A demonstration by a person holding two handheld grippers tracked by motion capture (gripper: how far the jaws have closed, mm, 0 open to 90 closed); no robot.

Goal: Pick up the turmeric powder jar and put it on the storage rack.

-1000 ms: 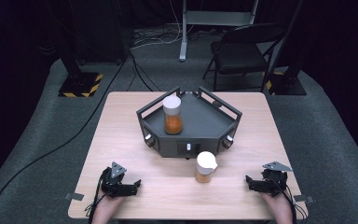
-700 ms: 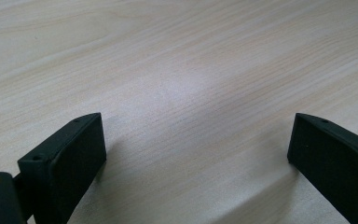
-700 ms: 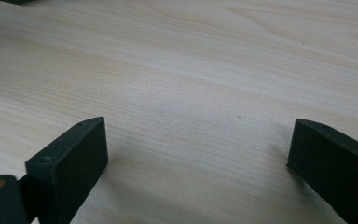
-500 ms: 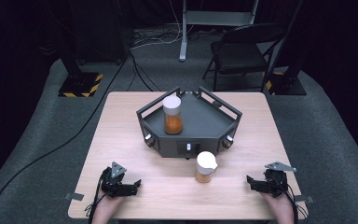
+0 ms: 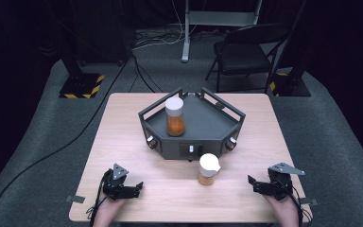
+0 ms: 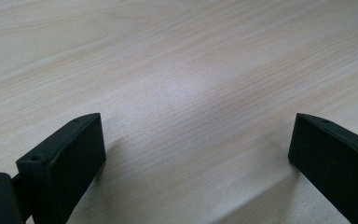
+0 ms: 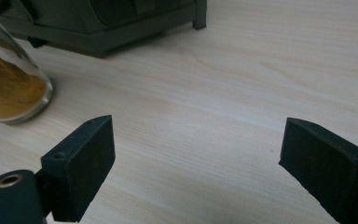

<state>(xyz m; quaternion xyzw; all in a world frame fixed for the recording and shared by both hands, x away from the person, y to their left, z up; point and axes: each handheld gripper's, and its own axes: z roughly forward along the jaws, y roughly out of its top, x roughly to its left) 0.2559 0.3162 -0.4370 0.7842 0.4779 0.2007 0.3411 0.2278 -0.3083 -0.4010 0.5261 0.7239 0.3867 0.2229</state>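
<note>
Two white-capped jars of orange powder. One jar [image 5: 175, 116] stands upright inside the dark angular tray [image 5: 217, 125] at mid-counter; the second jar [image 5: 208, 169] stands on the counter [image 5: 123, 127] just in front of the tray's near wall, apparently staged within reach of either hand. Left claw [image 5: 133, 189] and right claw [image 5: 256, 185] rest at the near corners, jaws spread and empty, well apart from both jars: a likely ready posture. The high view gives the whole layout; the right gripper view adds the near jar's glass base [image 7: 14, 95] and powder, with the tray's underside; the left gripper view offers bare wood grain.
</note>
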